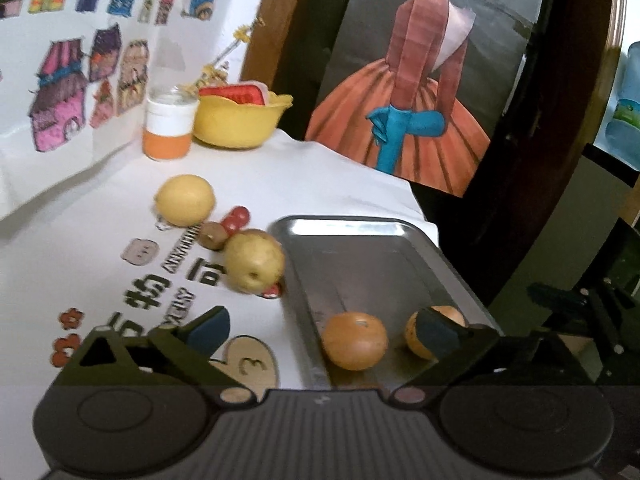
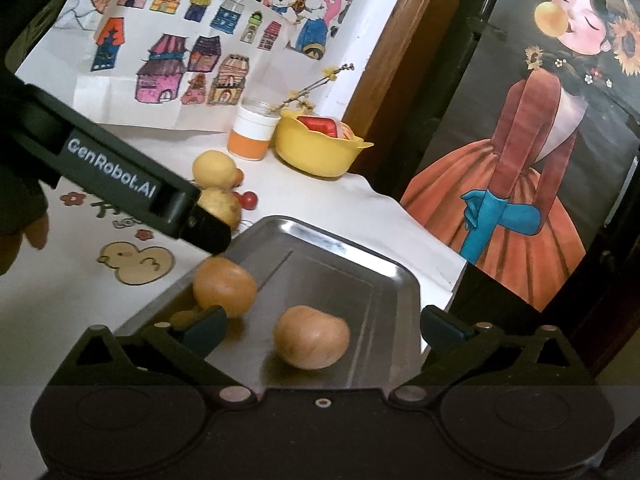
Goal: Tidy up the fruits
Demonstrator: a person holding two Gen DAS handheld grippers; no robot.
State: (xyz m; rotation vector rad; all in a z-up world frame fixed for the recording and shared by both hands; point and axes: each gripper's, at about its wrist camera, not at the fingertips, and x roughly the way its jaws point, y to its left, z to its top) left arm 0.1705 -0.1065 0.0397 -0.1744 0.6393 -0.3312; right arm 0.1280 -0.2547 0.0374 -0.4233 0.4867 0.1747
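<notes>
Oranges (image 2: 311, 337) on tray (image 2: 384, 280), between right claw (image 2: 324, 330) fingers

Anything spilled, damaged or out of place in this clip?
Nothing spilled or damaged. Two orange fruits sit in the metal tray; a lemon, a pear and small fruits lie loose on the cloth beside it.

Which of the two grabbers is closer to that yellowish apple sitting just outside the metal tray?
The left. The left gripper hangs open at the tray's near-left corner, the yellow apple just ahead. The right gripper is open over the tray's near end, farther back.
</notes>
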